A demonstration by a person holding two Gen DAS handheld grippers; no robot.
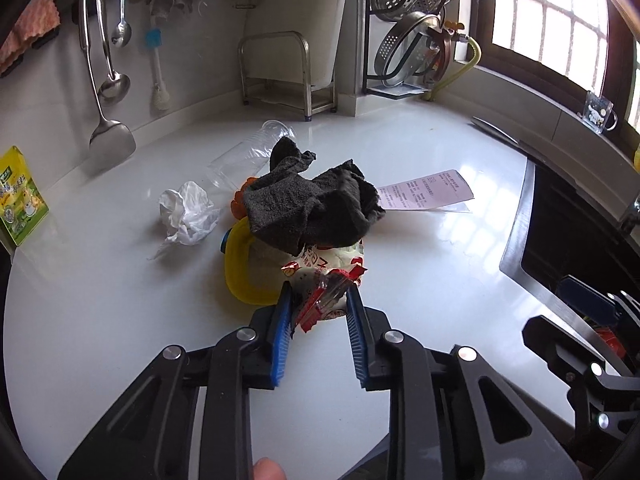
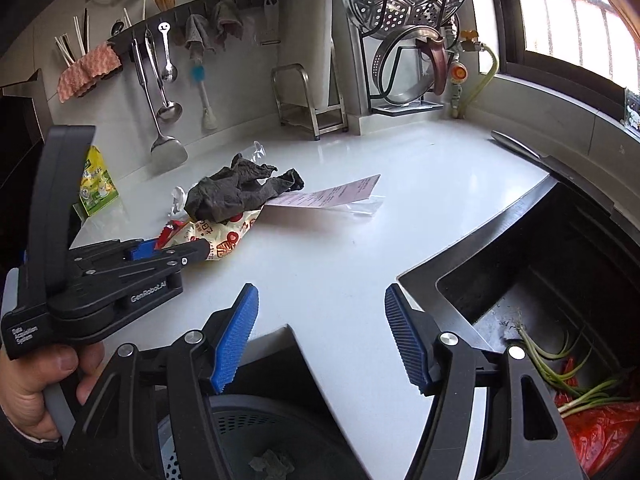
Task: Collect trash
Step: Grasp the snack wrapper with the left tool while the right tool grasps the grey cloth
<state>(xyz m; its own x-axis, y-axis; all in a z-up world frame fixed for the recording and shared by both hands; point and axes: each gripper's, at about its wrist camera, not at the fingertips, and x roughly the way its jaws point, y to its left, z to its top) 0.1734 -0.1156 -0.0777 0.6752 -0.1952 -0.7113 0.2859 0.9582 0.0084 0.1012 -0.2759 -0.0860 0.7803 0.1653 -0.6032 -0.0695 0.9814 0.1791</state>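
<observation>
The red-and-white snack wrapper [image 1: 326, 280] lies on the white counter [image 1: 400, 260] right between my left tongs [image 1: 320, 300], whose blue pads sit parted around its crinkled near end, not yet pinching. A dark rag [image 1: 308, 200] is draped over its far half, with crumpled tissue [image 1: 186, 214] to the left beyond. My right tongs [image 2: 322, 320] hang spread and empty, the bin [image 2: 280, 440] below them. Best, I judge, to nip the wrapper low and draw it back so the rag slides off.
</observation>
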